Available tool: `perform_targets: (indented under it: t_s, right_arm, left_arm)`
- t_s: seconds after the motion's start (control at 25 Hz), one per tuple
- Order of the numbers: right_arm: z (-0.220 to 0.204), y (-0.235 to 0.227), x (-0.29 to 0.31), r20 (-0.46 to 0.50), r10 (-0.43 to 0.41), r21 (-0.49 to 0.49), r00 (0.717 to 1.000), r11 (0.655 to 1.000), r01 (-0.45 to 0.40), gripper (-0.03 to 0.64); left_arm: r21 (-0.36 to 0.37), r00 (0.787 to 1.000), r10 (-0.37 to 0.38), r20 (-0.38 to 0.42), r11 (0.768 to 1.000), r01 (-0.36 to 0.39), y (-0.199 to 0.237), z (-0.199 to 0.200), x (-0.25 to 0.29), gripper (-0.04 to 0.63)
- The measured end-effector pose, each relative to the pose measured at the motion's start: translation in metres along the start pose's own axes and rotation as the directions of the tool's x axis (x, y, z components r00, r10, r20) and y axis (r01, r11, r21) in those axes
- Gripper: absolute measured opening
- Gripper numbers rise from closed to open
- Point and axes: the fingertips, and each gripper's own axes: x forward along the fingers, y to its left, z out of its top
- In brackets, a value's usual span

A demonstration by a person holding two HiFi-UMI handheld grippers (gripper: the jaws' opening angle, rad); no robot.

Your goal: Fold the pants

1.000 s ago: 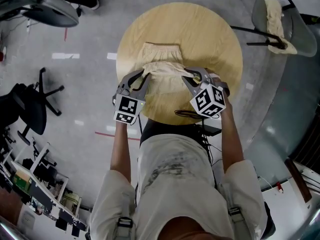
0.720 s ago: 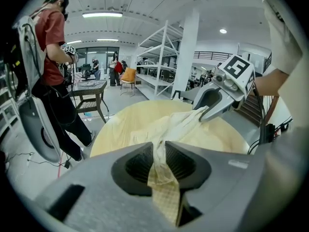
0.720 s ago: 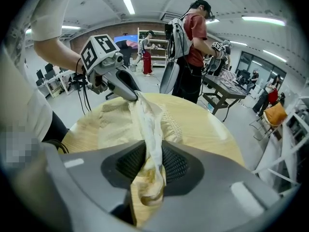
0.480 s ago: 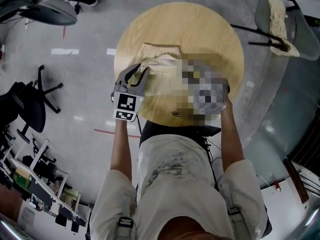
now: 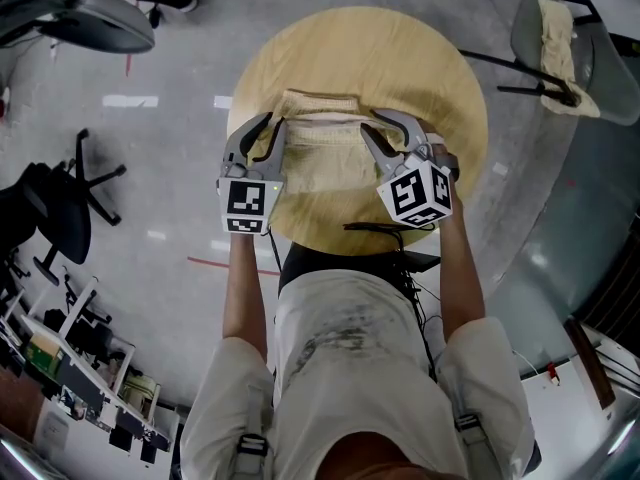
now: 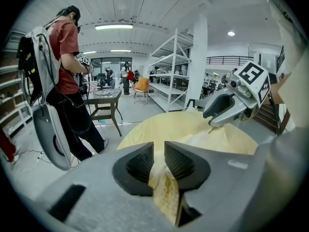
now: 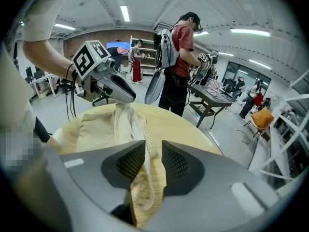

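Two grippers shared the load: the left gripper [image 5: 272,123] and the right gripper [image 5: 372,123] each pinched one end of the same edge of the pants [image 5: 320,163], with the cloth stretched straight between them. In the left gripper view, pale fabric was squeezed between the ribbed pads [image 6: 179,166], whose jaws had just been closing on it. The right gripper view showed the same thing: a fold of cloth hung through jaws that had also just been tightening. The rest of the pants lay flat on the near half of the round table [image 5: 400,58], with the waistband farthest from the person and the held edge just short of it. That looked like the halving fold, close to its end. To finish it well, both hands should probably travel together and level, so the edge stays taut without dragging the lower layer across the wood. The edge should land square on the waistband, corners matched on each side. It seems wise to lower first and let go only once the cloth rests on the layer beneath. Drawing each gripper outward, away from the fold, should then avoid snagging it.
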Motion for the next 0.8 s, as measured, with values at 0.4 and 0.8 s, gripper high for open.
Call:
perform_targets:
  t_s: [0.4, 0.8]
  right_arm:
    - [0.02, 0.0, -0.018, 0.078, -0.086, 0.015, 0.993, 0.996, 0.085, 0.008]
    - [0.037, 0.016, -0.05, 0.141, -0.153, 0.052, 0.978, 0.988, 0.147, 0.008]
  left_arm:
    - [0.01, 0.997, 0.035, 0.07, 0.999, -0.035, -0.006, 0.021, -0.02, 0.008]
    - [0.03, 0.99, 0.039, 0.137, 0.999, -0.044, -0.025, 0.036, -0.055, 0.008]
